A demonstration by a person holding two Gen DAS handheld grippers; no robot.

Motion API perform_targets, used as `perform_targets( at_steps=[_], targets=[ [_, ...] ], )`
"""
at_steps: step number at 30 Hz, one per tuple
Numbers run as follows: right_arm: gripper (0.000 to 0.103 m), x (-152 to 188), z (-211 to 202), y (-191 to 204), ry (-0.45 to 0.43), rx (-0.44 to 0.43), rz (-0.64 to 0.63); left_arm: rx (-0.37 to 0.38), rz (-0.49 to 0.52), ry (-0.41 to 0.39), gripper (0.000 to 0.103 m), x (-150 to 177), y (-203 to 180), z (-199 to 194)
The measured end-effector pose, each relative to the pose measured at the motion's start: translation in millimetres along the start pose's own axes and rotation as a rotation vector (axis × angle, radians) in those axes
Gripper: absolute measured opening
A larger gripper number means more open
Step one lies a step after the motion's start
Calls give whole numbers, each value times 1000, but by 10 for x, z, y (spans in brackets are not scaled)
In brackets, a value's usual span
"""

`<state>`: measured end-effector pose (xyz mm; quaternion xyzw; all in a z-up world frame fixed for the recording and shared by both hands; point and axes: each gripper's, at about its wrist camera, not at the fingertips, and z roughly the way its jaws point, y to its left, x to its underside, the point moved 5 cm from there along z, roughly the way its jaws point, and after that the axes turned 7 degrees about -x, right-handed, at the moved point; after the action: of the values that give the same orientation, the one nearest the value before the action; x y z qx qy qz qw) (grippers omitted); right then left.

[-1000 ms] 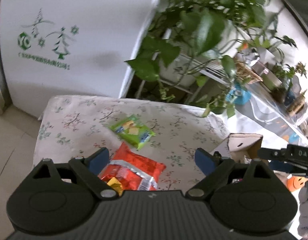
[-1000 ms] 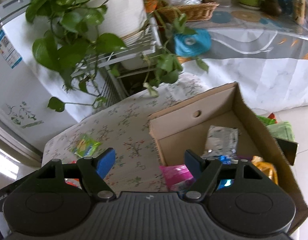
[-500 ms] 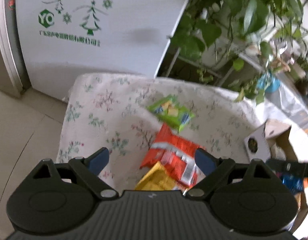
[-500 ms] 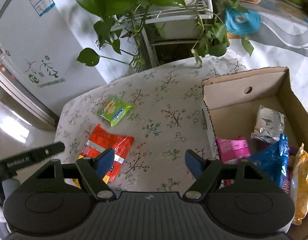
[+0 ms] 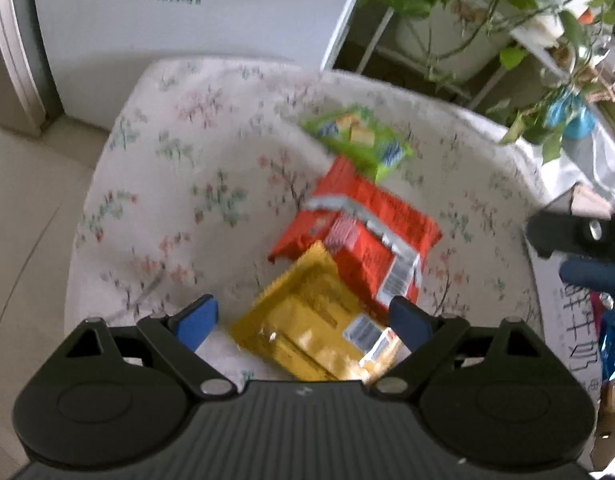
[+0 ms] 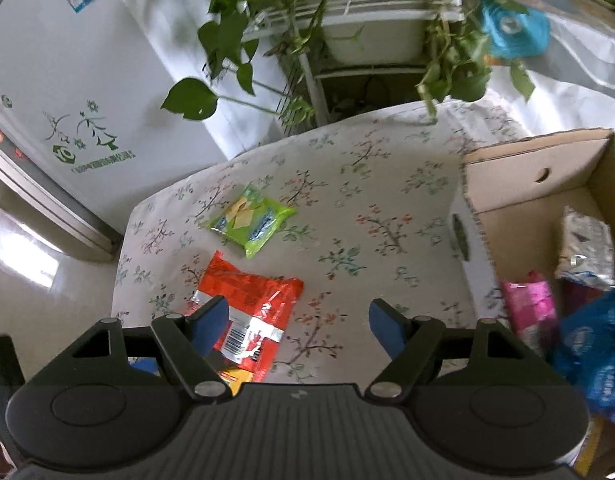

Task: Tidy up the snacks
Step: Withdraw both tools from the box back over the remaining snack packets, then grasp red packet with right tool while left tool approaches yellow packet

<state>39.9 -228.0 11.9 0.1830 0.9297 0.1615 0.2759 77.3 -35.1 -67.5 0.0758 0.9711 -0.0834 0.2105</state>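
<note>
A yellow snack bag (image 5: 313, 322), a red snack bag (image 5: 359, 232) and a green snack bag (image 5: 357, 138) lie on the floral tablecloth (image 5: 179, 184). My left gripper (image 5: 303, 320) is open, its jaws either side of the yellow bag, above it. My right gripper (image 6: 297, 324) is open and empty above the cloth, with the red bag (image 6: 247, 308) at its left finger and the green bag (image 6: 253, 220) beyond. The cardboard box (image 6: 535, 176) at right holds silver, pink and blue packets.
A white fridge (image 6: 67, 80) stands behind the table. A potted plant on a white wire stand (image 6: 363, 40) hangs leaves over the table's far edge. The right gripper's tip (image 5: 575, 232) shows at the right of the left wrist view. Tiled floor lies left of the table.
Both grippers have moved left and tilted down toward the table. The yellow bag has come into view between my left jaws. The box has shifted to the right in the right wrist view.
</note>
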Motion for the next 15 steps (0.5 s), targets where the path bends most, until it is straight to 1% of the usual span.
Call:
perform_targets(
  at_steps=[1,3,6,8,12,15],
  targets=[
    [82,0,40,26,4,-3,-1,-4,16,-9,93,16,-7,-15],
    [82,4,111,72,14,-16,-4,-20,56,1,93,53,-1,-30],
    [82,8,202,110,27,-27,-18,-23,75,19,93,85,75,-70],
    [82,3,246,118,30,-29,-26,-54,92,22,93,97,150,-87],
    [84,-5,362,139,38,-34,-52,-77,81,36,93,90,333,-127],
    [84,-25,480,218,43,-36,-116,-87,75,43,93,87,439,-147]
  ],
)
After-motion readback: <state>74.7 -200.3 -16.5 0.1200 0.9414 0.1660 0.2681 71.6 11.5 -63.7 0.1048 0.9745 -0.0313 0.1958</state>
